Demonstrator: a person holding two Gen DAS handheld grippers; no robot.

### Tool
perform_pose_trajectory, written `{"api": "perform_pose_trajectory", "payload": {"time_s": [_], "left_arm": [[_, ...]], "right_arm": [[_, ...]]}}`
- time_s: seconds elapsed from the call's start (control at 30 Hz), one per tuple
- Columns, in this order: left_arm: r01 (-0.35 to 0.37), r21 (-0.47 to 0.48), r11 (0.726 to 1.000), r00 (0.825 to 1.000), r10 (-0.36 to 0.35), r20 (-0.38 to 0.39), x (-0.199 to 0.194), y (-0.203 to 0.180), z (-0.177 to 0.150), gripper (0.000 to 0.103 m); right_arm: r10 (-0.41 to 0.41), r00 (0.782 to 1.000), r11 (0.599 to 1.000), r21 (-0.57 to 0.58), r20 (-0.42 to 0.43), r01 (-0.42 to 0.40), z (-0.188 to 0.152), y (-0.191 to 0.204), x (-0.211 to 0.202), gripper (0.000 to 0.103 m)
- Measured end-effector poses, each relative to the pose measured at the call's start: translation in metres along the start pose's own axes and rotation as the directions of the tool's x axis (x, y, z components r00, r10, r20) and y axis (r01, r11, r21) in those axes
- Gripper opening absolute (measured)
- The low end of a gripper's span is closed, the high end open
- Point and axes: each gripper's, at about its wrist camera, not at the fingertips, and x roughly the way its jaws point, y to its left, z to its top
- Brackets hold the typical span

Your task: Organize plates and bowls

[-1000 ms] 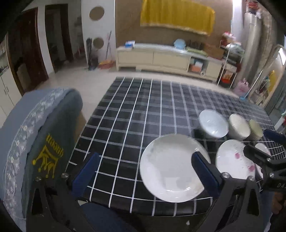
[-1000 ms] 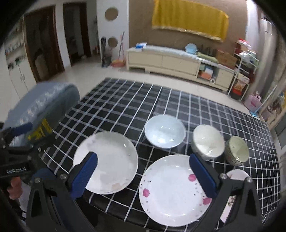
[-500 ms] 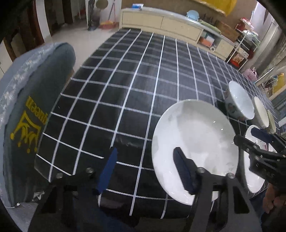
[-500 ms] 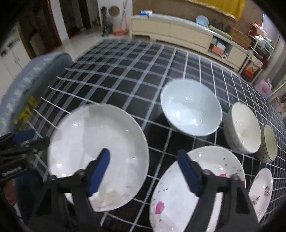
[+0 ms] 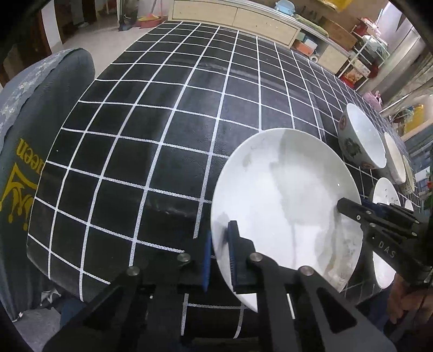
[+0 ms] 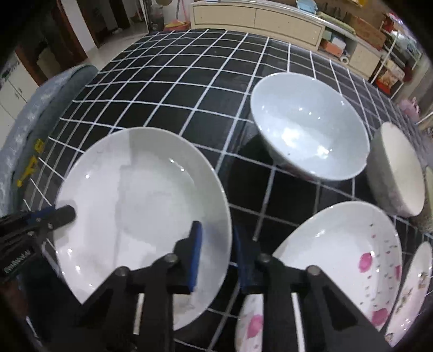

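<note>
Black white-gridded tablecloth (image 5: 167, 140), cream sideboard (image 6: 259, 19) beyond; both tools, left (image 5: 219, 260) and right (image 6: 215, 257), clamping the plain white plate (image 6: 143, 214).

Left gripper (image 5: 219, 257) jaws clamped, right gripper (image 6: 216, 249) likewise

Both grippers are matte black angular frames with cut-out windows, round silver screw heads and flat blue finger pads. The left gripper (image 5: 219, 257) matches the right gripper (image 6: 216, 254). Pale lettering marks each body; bare skin shows behind.
</note>
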Motion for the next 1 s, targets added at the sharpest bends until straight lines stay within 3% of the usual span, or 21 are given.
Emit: {"api": "perform_pose_trajectory", "payload": {"time_s": [0.6,0.7,1.0], "left_arm": [[-0.018,0.008,1.000,1.000,0.018,0.012,-0.003,0.004,0.000,0.010],[-0.028,0.000,1.000,1.000,0.028,0.012,-0.005,0.004,-0.006,0.010],[-0.076,-0.018,0.997,0.993,0.077,0.084,-0.047,-0.002,-0.019,0.010]], "right_arm": [[0.021,1.000,0.999,0.033,-0.003,-0.021,0.000,0.001,0.000,0.022],[0.067,0.998,0.995,0.066,0.018,-0.068,-0.004,-0.007,-0.013,0.022],[0.035,0.992,0.992,0.119,0.118,-0.049,-0.028,-0.038,-0.066,0.023]]}}
